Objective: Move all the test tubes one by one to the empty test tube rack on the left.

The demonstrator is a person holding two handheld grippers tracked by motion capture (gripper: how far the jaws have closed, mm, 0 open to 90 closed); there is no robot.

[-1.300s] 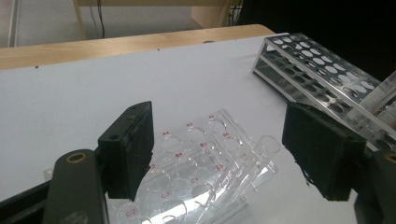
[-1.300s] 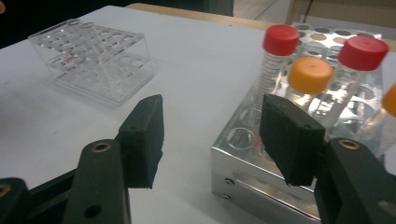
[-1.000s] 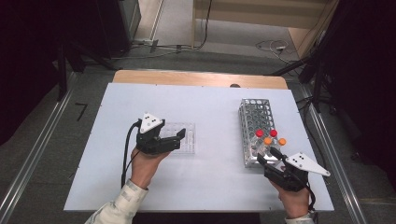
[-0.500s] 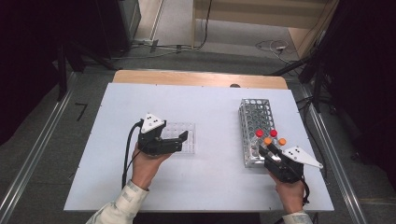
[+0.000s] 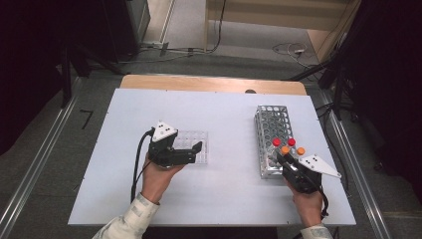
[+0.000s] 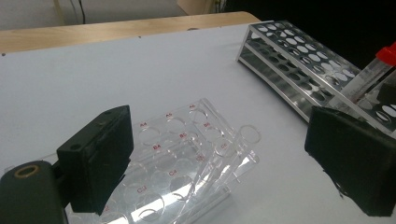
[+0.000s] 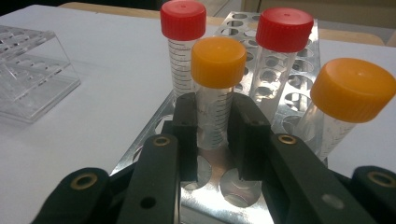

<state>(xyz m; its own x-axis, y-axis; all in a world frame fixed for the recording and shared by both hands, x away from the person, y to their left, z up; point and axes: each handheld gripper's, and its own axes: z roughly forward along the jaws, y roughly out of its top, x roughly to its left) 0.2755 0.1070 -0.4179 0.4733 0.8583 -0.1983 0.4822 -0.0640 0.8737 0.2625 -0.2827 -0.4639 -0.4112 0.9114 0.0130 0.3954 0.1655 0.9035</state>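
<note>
Right gripper (image 7: 212, 135) just clenched on orange-capped tube (image 7: 215, 88), left gripper (image 6: 233, 177) opening, released over clear plate (image 6: 182, 158); possibly snagging neighbouring tubes if lifted crooked.

A fixed overhead camera looks forward and down across the counter (image 5: 219, 114). Two low, close cameras peer along each tool's fingers; all three share the metal rack (image 5: 272, 130) at right.
</note>
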